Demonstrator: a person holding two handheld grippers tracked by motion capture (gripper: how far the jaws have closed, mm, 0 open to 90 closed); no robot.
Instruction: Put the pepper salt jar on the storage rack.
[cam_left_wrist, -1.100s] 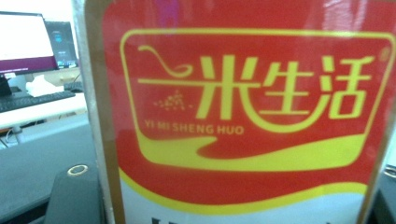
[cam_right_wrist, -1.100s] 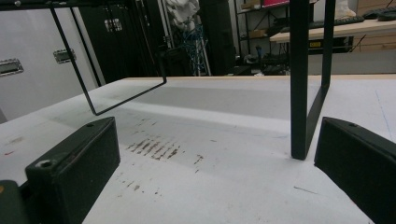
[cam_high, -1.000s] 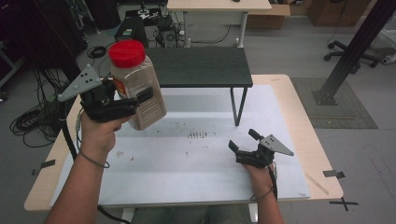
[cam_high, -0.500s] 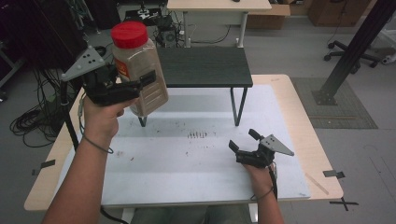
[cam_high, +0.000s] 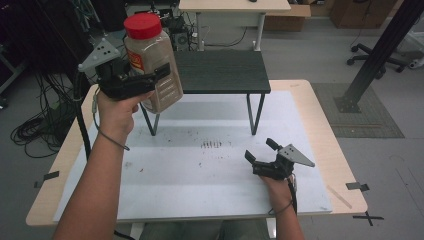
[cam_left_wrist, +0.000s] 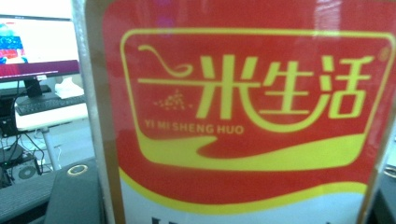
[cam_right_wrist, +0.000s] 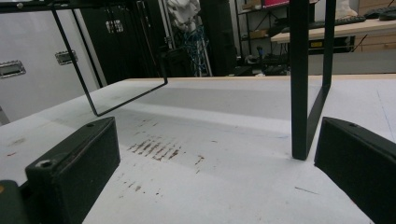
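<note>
My left gripper (cam_high: 150, 80) clamps 1 jar (cam_high: 152, 62) aloft above the desk's (cam_high: 200, 170) left edge; my right gripper (cam_high: 262, 152) rests there, jaws wide.

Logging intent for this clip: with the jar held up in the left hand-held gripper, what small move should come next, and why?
Probably carry the red-lidded seasoning jar a little rightward over the black shelf and begin lowering it. The left hand-held gripper holds it in the air, tilted, beside the shelf's left end, and the shelf top looks bare. The right hand-held gripper rests open on the table.
</note>
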